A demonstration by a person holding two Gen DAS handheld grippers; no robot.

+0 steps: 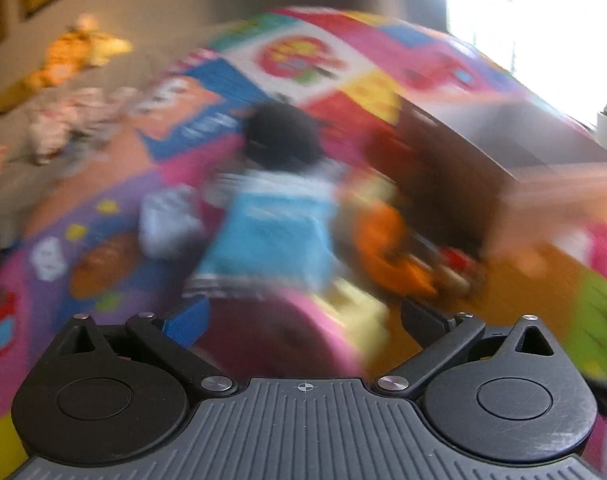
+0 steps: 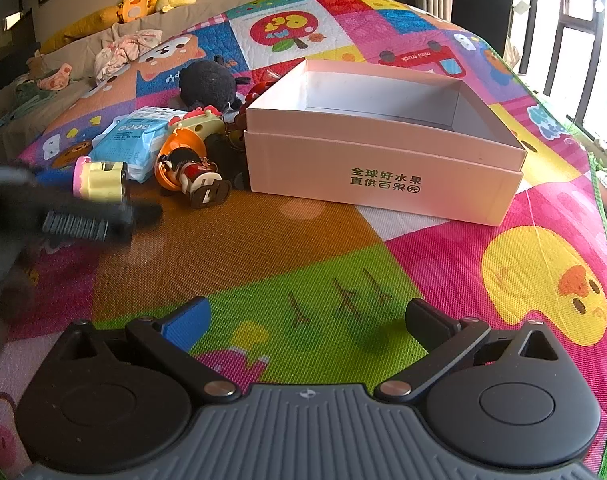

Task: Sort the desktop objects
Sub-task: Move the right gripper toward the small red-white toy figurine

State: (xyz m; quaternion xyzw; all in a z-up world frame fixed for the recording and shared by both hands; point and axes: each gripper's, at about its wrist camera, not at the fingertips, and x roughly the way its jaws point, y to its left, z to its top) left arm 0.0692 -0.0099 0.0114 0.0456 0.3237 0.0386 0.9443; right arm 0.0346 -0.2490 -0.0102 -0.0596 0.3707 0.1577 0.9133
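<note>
Both tongs stand apart and hold nothing: the right gripper [image 2: 303, 320] hovers over the play mat [image 2: 263, 248], the left gripper [image 1: 299, 316] by the toy pile. The blue packet [image 2: 129, 140], black plush [image 2: 207, 84] and orange toy [image 2: 183, 156] lie just beside the pink box [image 2: 383, 172]
</note>
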